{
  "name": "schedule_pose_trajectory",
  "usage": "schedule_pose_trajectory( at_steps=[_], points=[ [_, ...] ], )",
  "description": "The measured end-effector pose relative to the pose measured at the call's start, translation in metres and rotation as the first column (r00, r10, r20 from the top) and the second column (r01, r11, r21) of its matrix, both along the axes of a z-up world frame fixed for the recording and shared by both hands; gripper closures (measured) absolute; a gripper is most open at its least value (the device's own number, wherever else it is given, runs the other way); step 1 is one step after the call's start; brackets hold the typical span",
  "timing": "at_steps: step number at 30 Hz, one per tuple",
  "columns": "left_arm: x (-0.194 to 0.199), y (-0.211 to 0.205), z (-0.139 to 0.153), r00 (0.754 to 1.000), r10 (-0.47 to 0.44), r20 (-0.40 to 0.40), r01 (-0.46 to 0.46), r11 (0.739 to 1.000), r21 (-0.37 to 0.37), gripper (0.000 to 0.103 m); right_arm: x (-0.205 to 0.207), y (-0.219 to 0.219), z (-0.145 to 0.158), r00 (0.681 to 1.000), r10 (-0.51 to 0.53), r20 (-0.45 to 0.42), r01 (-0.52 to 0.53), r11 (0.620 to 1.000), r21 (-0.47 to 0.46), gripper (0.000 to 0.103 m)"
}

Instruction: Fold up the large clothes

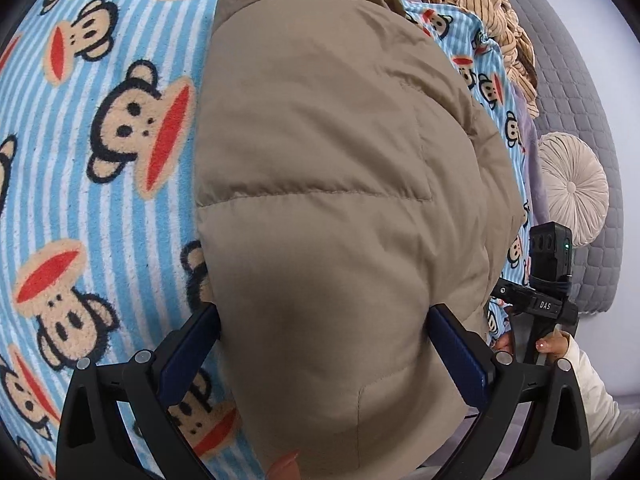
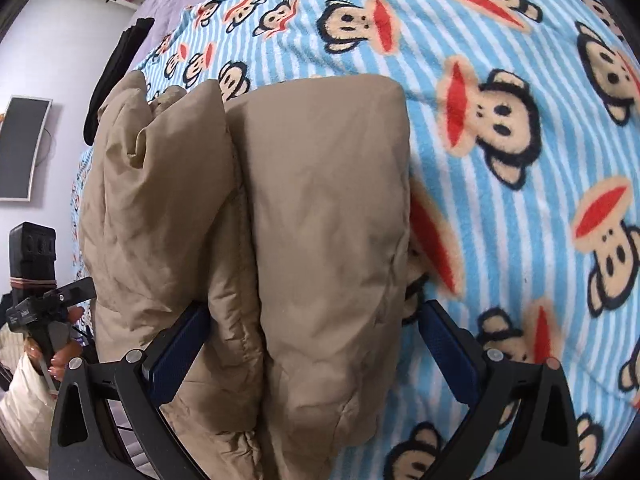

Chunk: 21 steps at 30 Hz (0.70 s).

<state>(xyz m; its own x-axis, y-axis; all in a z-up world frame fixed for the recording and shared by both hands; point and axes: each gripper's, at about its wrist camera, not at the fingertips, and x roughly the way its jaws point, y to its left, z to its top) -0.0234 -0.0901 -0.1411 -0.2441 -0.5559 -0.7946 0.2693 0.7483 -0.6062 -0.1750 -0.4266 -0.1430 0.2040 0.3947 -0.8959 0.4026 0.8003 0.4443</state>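
A tan puffy jacket (image 1: 328, 184) lies folded into a thick bundle on the monkey-print blanket (image 1: 100, 128). My left gripper (image 1: 324, 320) clamps the near end of the bundle: its jaws stand wide, and both blue pads (image 1: 192, 352) press into the padding. In the right wrist view the same jacket (image 2: 320, 208) shows two thick side-by-side folds. My right gripper (image 2: 312, 320) holds them the same way, pads (image 2: 448, 344) against the fabric. More of the jacket spills past the left finger. The other gripper (image 1: 548, 280) shows at the right edge, held by a hand (image 1: 556, 344).
The blue striped blanket (image 2: 500, 80) covers the bed all around. A beige ribbed garment (image 1: 480, 4) lies crumpled at the far end. A grey quilted headboard (image 1: 568, 80) and round cushion (image 1: 572, 188) stand to the right. A dark garment (image 2: 116, 68) hangs off the bed's left edge.
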Motion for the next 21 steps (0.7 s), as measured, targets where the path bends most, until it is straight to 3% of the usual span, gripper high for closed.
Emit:
schedule_pose_trajectory(
  at_steps=[6,13,15,19,21],
  points=[
    [0.011,-0.004,-0.022,0.999,0.004,-0.034,-0.006,0.999,-0.049,0.000,0.017,-0.006,-0.030,1.000,-0.006,-0.019,0.010,0.984,0.178,0.000],
    [0.015,-0.010,-0.030,0.999,0.009,-0.042,-0.012,0.998,-0.063,0.000,0.039,0.003,-0.040,0.998,-0.011,0.061,-0.011,0.941,0.339,0.000],
    [0.014,-0.013,-0.030,0.999,0.011,-0.039,-0.013,0.998,-0.063,0.000,0.046,0.007,-0.040,0.998,-0.003,0.070,-0.021,0.942,0.335,0.000],
    [0.013,-0.022,-0.032,0.999,0.006,-0.044,-0.009,0.997,-0.078,0.000,0.052,0.013,-0.039,0.998,0.035,0.059,-0.047,0.973,0.227,0.000],
    [0.014,-0.025,-0.036,0.998,0.004,-0.056,-0.009,0.996,-0.094,0.000,0.055,0.013,-0.040,0.997,0.040,0.062,-0.054,0.971,0.233,0.000]
  ],
)
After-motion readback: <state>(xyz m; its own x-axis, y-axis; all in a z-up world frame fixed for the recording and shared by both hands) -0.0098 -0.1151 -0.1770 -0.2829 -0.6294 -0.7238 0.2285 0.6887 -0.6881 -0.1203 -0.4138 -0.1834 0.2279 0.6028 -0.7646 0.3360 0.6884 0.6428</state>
